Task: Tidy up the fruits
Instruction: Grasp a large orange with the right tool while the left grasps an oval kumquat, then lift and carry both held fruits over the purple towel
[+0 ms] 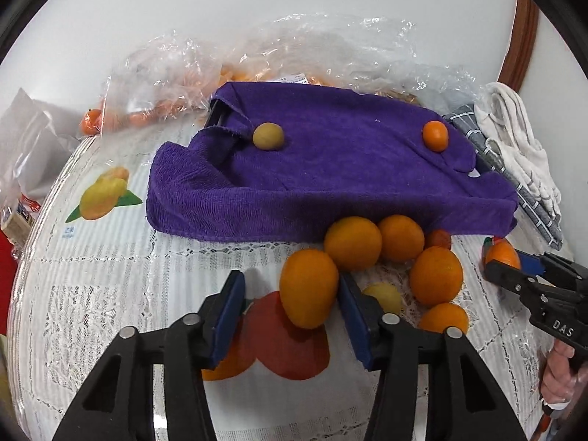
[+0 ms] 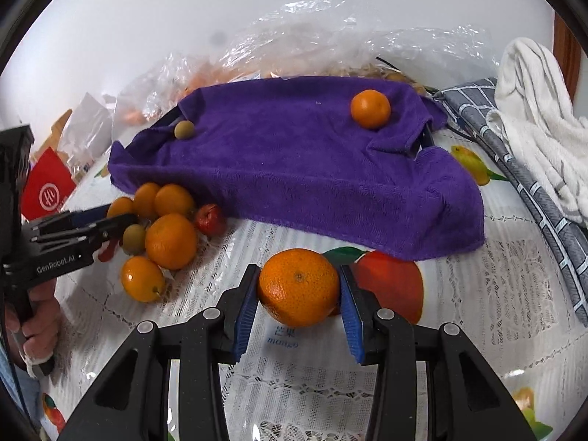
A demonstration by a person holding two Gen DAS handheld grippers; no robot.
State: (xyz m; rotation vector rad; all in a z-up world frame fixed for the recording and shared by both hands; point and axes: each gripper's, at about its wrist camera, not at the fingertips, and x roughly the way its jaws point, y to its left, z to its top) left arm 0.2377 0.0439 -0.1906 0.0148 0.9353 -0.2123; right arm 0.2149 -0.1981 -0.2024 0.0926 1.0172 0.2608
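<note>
A purple towel covers a raised tray; on it lie a small yellow-green fruit and a small orange. My left gripper is open, with an oval orange between its blue pads, touching only the right pad. Several more oranges and a small red fruit are piled beside it. My right gripper is shut on a mandarin just above the tablecloth. The towel and pile also show in the right wrist view.
Crumpled clear plastic bags with more fruit lie behind the towel. A grey checked cloth and white cloth lie at right. A red packet and boxes sit at far left. The lace tablecloth has printed fruit pictures.
</note>
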